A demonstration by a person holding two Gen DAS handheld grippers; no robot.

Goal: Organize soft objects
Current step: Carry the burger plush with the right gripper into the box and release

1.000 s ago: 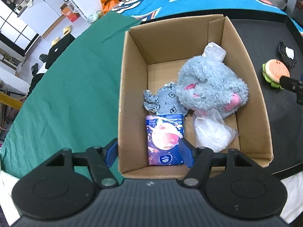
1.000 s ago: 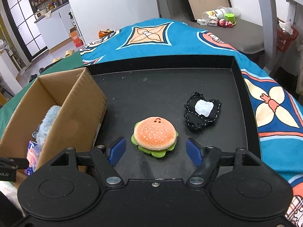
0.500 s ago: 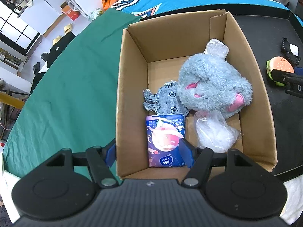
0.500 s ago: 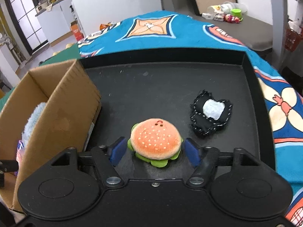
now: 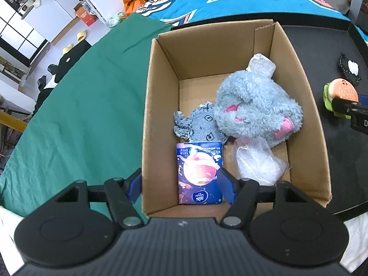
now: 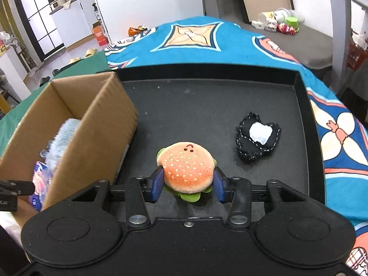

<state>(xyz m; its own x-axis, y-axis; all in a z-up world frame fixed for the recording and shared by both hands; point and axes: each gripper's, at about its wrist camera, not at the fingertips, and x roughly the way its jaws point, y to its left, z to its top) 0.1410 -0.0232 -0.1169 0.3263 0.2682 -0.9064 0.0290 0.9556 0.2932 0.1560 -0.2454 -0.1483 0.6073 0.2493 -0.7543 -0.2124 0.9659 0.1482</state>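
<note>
A plush hamburger [image 6: 187,169] sits on the black tray [image 6: 207,105], and my right gripper [image 6: 188,185] is shut on its sides. It also shows in the left wrist view [image 5: 340,92]. A black fabric piece with a white patch [image 6: 257,135] lies to its right. The cardboard box [image 5: 161,105] holds a grey plush toy [image 5: 255,108], a grey cloth [image 5: 200,124], a blue tissue pack [image 5: 199,172] and clear plastic bags [image 5: 257,161]. My left gripper [image 5: 181,185] is open, straddling the box's near left wall above the tissue pack.
The box stands on the tray's left part, next to a green cloth [image 5: 80,105]. A blue patterned cloth [image 6: 207,39] covers the table behind and to the right. The tray has a raised rim [image 6: 303,92].
My right gripper moved forward around the hamburger and closed on it. My left gripper stayed open over the box, shifting only slightly.
</note>
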